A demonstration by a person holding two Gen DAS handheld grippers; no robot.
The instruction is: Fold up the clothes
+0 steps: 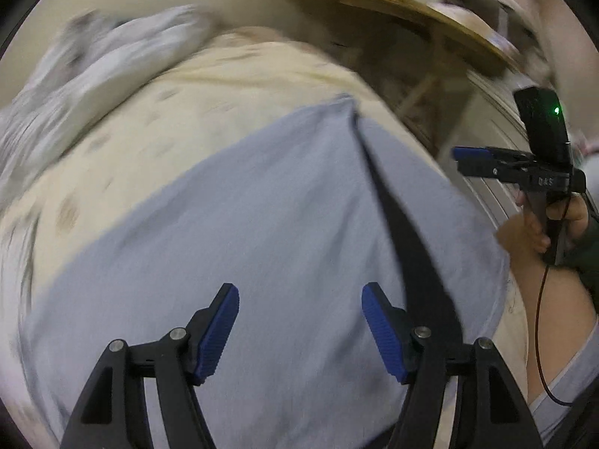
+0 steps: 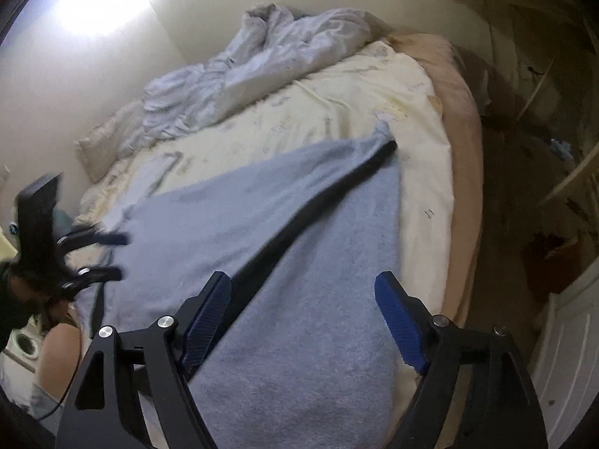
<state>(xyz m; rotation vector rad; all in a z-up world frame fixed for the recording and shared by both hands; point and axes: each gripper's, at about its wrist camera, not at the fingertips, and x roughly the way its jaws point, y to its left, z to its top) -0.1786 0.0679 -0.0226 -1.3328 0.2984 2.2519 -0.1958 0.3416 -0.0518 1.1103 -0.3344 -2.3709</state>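
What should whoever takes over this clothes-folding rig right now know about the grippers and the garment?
Left gripper: open, nothing between the pads, above the garment.
Right gripper: open, empty, above the garment's near part.
Light blue-grey cloth garment with a black stripe: spread fairly flat on the pale yellow bedsheet, stripe running diagonally along it.
Crumpled white quilt: bunched at the bed's far end, apart from the garment.
Done: garment laid out and released.
Left: probably regrip its edges and fold; no finished fold is visible yet.
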